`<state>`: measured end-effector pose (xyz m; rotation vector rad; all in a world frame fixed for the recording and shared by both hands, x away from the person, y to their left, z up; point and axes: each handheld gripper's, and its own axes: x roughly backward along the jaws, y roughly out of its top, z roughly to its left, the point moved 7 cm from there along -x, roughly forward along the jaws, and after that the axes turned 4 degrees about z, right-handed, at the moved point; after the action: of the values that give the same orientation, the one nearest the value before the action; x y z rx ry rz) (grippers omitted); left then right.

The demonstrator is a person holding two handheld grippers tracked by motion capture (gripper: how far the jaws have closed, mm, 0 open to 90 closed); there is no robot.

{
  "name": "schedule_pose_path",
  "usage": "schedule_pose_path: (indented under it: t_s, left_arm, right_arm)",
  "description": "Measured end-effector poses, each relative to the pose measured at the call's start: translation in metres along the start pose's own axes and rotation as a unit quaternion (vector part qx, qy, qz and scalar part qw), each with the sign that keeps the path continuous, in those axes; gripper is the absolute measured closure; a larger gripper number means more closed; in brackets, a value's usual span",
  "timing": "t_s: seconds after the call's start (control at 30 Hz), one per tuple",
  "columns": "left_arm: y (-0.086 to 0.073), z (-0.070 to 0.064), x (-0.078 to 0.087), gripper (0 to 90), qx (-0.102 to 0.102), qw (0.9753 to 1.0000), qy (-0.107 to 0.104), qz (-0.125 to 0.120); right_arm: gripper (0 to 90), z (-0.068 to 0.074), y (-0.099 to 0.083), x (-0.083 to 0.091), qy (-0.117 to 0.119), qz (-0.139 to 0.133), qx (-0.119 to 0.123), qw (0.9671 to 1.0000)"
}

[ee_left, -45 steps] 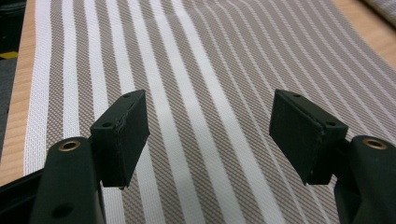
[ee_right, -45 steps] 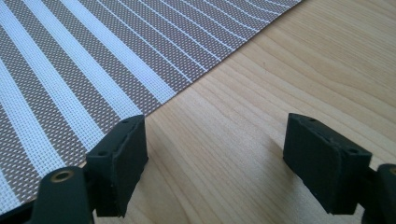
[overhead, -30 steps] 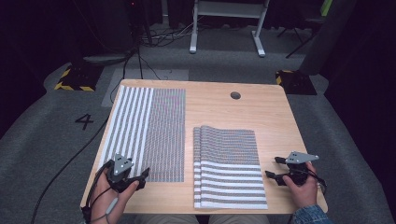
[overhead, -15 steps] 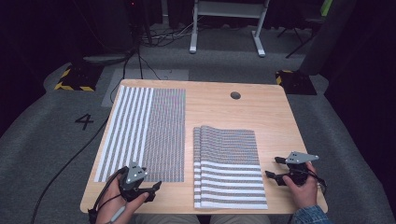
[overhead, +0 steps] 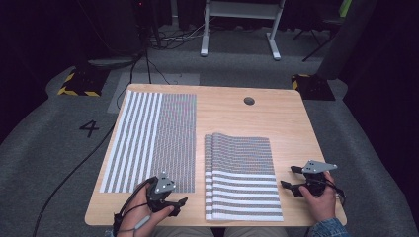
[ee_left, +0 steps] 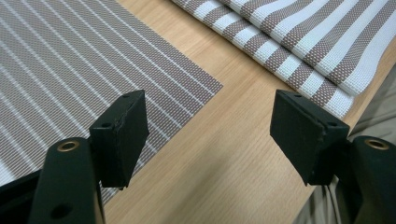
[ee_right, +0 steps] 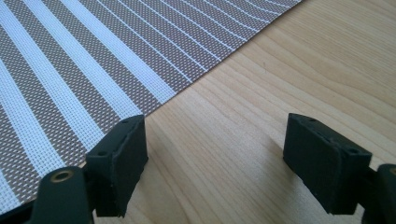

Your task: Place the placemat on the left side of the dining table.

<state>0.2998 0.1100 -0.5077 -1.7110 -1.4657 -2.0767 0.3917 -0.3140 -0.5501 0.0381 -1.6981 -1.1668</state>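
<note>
My left tool (overhead: 174, 202) and right tool (overhead: 293, 178), both released, flank the folded striped placemat stack (overhead: 243, 175).

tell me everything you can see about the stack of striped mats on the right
The stack of mats is several woven placemats, brown and white striped, lying flat on the right half of the wooden table. Their left edges are fanned slightly. Broad stripes run at the near end, finer ones at the far end. Neither gripper touches it.
</note>
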Motion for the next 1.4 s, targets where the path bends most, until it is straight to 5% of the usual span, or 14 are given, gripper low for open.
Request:
schedule_pose_path:
  t_s: [0.27,0.6,0.7,0.9,1.4]
  left_arm:
    - [-0.002,-0.001,-0.027,27.8,-0.017,0.9996,-0.017,0.013]
    - [0.001,-0.016,-0.046,27.3,-0.049,0.9987,-0.015,-0.004]
    - [-0.002,-0.022,-0.052,27.1,-0.042,0.9987,-0.028,-0.002]
    - [-0.004,-0.025,-0.055,21.5,-0.05,0.9986,-0.007,-0.02]
    - [-0.004,-0.034,-0.062,7.6,-0.016,0.9989,0.002,-0.044]
  right_arm:
    - [21.9,0.0,0.0,0.0,0.0,0.0,0.0,1.0]
    - [21.9,0.0,0.0,0.0,0.0,0.0,0.0,1.0]
    - [22.0,0.0,0.0,0.0,0.0,0.0,0.0,1.0]
    - [21.9,0.0,0.0,0.0,0.0,0.0,0.0,1.0]
    - [21.9,0.0,0.0,0.0,0.0,0.001,0.0,1.0]
